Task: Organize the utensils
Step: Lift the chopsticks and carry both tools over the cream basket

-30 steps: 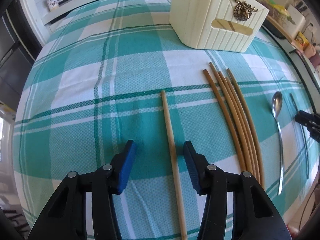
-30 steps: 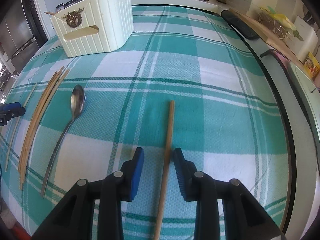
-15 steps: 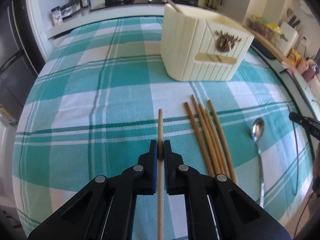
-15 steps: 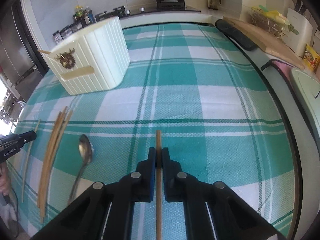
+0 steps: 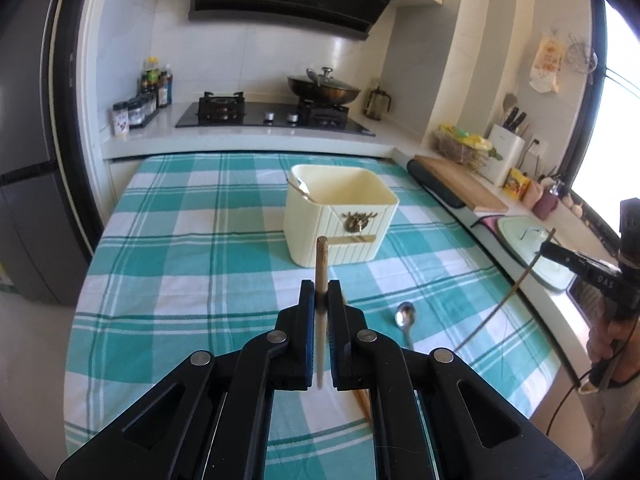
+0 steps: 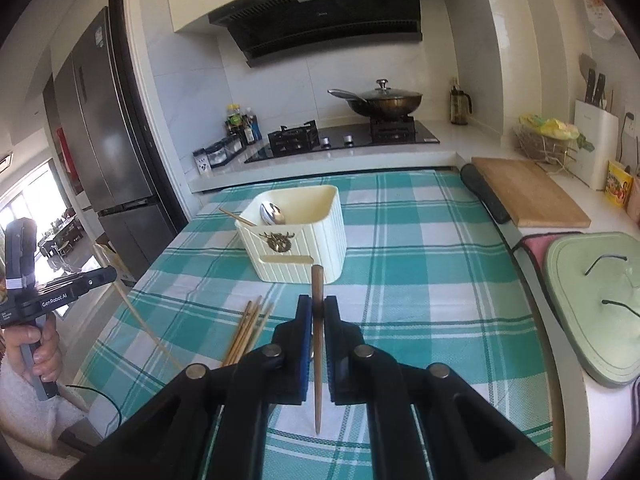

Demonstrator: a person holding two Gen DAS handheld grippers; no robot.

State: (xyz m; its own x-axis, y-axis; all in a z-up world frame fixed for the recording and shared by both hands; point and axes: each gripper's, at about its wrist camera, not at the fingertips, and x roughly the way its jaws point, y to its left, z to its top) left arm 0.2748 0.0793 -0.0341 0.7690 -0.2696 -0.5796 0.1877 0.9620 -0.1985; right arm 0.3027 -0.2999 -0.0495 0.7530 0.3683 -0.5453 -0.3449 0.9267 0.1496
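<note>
Two grippers, one chopstick apiece, above a checked tabletop

The left gripper (image 5: 320,292) is clamped on a pale wooden chopstick (image 5: 321,256); the right gripper (image 6: 318,307) pinches a darker chopstick (image 6: 317,284). Each stick runs along its gripper's fingers, blunt end toward the cream utensil box (image 6: 298,236). Loose chopsticks (image 6: 248,328) and a spoon (image 5: 404,316) lie on the teal-and-white tabletop (image 6: 420,280), before the kitchen's stove (image 6: 344,140).

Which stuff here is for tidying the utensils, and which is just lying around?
For the job:
cream ribbed plastic holder
loose wooden chopsticks
silver metal spoon

Just there:
lidded dark wok
wooden cutting board
white knife block
</note>
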